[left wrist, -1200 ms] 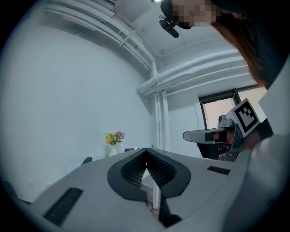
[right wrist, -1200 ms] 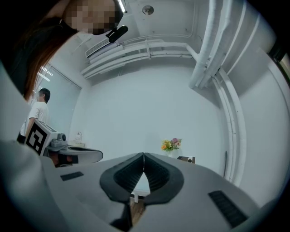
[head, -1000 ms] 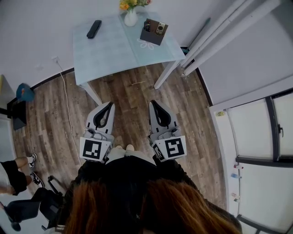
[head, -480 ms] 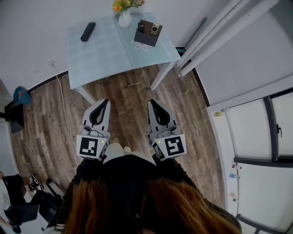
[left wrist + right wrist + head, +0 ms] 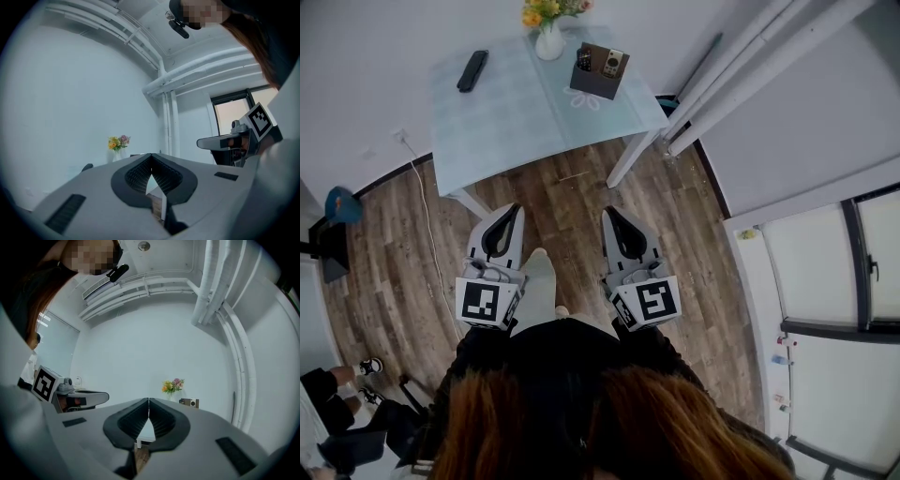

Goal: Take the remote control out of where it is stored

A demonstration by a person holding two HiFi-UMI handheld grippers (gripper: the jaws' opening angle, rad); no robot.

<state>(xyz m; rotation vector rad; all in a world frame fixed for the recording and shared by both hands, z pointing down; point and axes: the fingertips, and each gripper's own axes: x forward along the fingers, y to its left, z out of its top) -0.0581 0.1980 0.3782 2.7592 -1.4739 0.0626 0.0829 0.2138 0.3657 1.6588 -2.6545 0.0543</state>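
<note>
A dark storage box (image 5: 598,73) stands on the pale table (image 5: 516,108) beside a vase of flowers (image 5: 547,26). A light-faced remote control (image 5: 614,62) sticks up in the box next to a darker item. A second, black remote (image 5: 472,70) lies flat at the table's far left. My left gripper (image 5: 514,208) and right gripper (image 5: 607,213) hang side by side over the wooden floor, well short of the table, both shut and empty. The right gripper view shows its jaws (image 5: 148,399) meeting, with the box (image 5: 189,402) and flowers (image 5: 172,385) far ahead.
White pipes (image 5: 741,70) run along the wall right of the table. A white table leg (image 5: 630,157) stands ahead of the right gripper, and a cable (image 5: 427,234) trails over the floor at the left. My shoe (image 5: 539,281) is between the grippers. A person's legs (image 5: 328,389) show at far left.
The view has shifted so the table sits further left and up. A foot has stepped forward between the grippers. Both grippers stay shut at the same height.
</note>
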